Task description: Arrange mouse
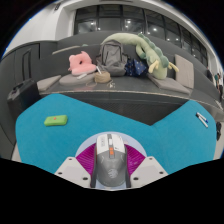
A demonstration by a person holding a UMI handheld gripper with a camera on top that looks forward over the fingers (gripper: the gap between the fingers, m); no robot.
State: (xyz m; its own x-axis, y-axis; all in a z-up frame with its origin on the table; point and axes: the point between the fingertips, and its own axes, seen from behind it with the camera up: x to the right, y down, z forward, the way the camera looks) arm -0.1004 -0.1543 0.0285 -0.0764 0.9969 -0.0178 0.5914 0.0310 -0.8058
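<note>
A grey computer mouse (110, 161) with an orange scroll wheel sits between my two fingers, lengthwise, its nose pointing ahead over the blue mat (70, 140). My gripper (110, 168) is shut on the mouse: both magenta pads (87, 158) press against its sides. The mouse hides most of the pads and the mat under it.
A small green block (55, 121) lies on the blue mat ahead to the left. A pen-like thing (201, 120) lies at the mat's right edge. Beyond the mat, on the dark table, stand a pink toy (79, 65), a grey bag (111, 55) and a pale green plush (145, 52).
</note>
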